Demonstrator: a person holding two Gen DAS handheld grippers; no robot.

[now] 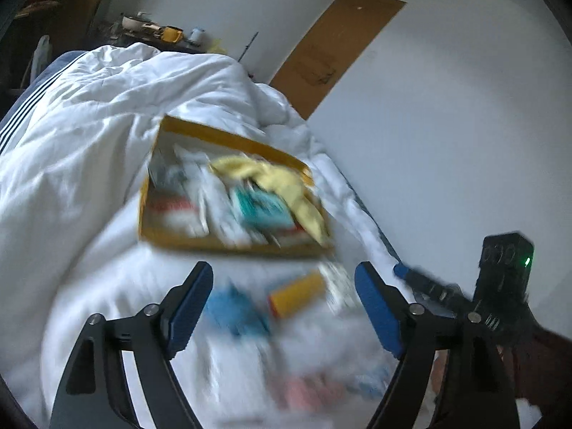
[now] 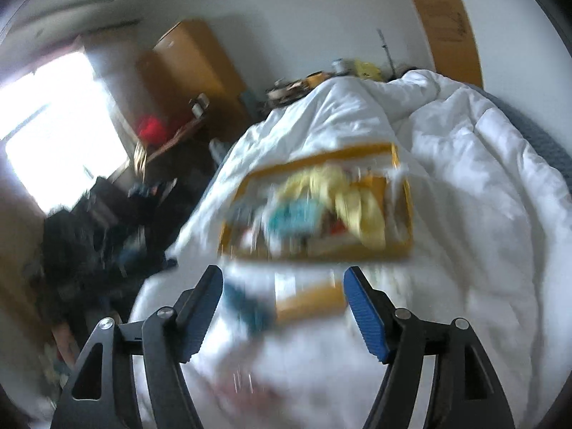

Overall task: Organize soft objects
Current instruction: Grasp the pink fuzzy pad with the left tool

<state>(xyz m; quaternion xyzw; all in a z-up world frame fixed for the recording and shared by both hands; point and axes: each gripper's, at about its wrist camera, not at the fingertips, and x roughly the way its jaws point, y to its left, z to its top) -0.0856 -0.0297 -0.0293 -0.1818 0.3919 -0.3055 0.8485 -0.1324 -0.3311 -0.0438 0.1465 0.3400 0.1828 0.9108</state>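
An open cardboard box [image 1: 228, 136] sits on a white duvet [image 1: 89, 143]. It holds a yellow cloth [image 1: 279, 178], a teal item [image 1: 257, 207] and white packets. The picture is blurred. On the duvet in front of the box lie a blue soft item [image 1: 232, 307], a yellow-orange packet [image 1: 296, 296] and something pink [image 1: 307, 393]. My left gripper [image 1: 282, 268] hovers open above these loose items with nothing between its pads. My right gripper [image 2: 283, 271] is open too, over the blue item [image 2: 246, 304] and the yellow-orange packet [image 2: 311, 300], short of the box [image 2: 321, 254].
A white wall [image 1: 429, 143] runs along the bed's right side, with a brown board [image 1: 332, 53] leaning on it. A cluttered table [image 1: 161, 32] stands beyond the bed. In the right wrist view, a bright window [image 2: 53, 136], a wooden wardrobe [image 2: 189, 71] and dark clutter [image 2: 100, 232] lie left of the bed.
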